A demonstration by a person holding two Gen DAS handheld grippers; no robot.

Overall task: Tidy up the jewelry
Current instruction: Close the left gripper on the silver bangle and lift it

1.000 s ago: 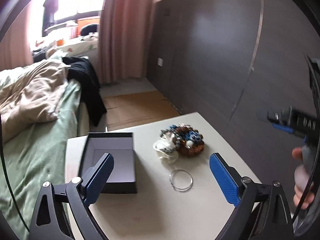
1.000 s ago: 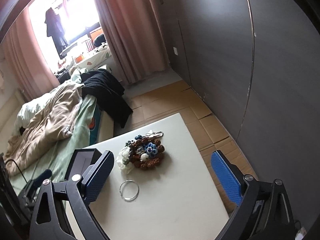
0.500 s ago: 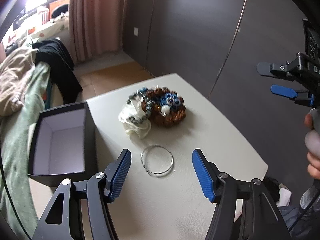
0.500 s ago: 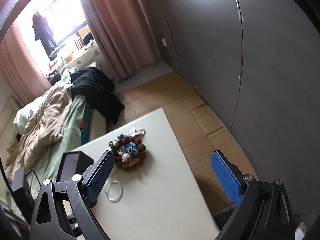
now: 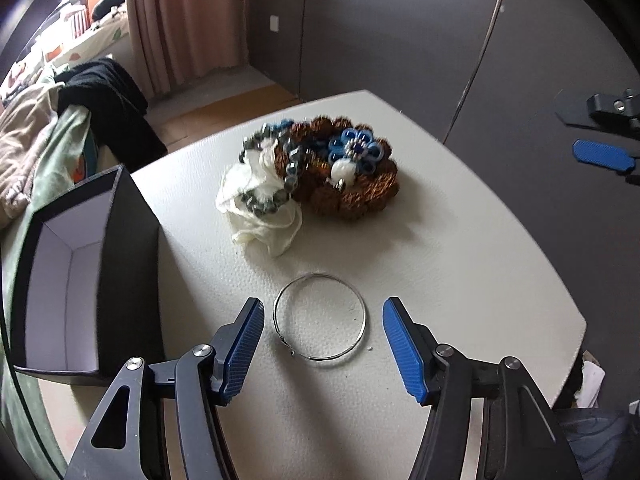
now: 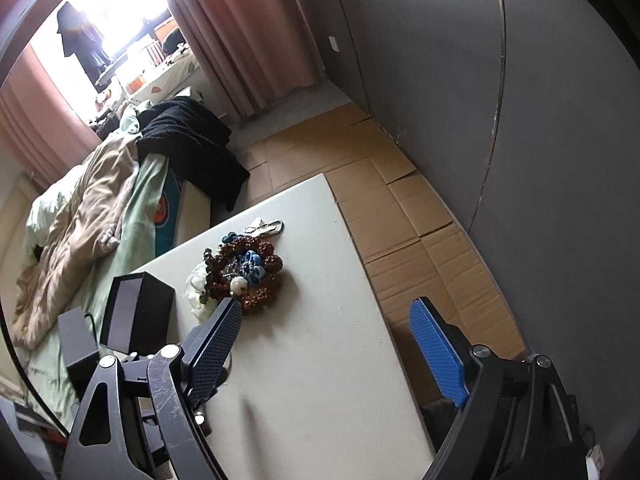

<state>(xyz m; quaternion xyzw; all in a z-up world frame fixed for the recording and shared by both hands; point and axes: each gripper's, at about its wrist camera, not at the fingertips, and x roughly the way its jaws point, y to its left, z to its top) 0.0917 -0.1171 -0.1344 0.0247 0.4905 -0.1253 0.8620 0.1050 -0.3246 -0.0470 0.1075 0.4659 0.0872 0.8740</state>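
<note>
A thin silver bangle lies flat on the white table. My left gripper is open, its blue pads on either side of the bangle, just above it. Behind lies a heap of jewelry: brown bead bracelets, a blue flower piece, grey beads and a white cloth pouch; it also shows in the right wrist view. An open black box with a white inside stands at the left. My right gripper is open and empty above the table, apart from the heap.
A silver chain lies at the table's far edge. A bed with blankets and black clothing borders the table's left. A dark wardrobe wall stands to the right, cardboard on the floor below it.
My left gripper has moved down and forward to straddle the bangle, its jaws narrower than one second ago. My right gripper has swung right and stays open.
</note>
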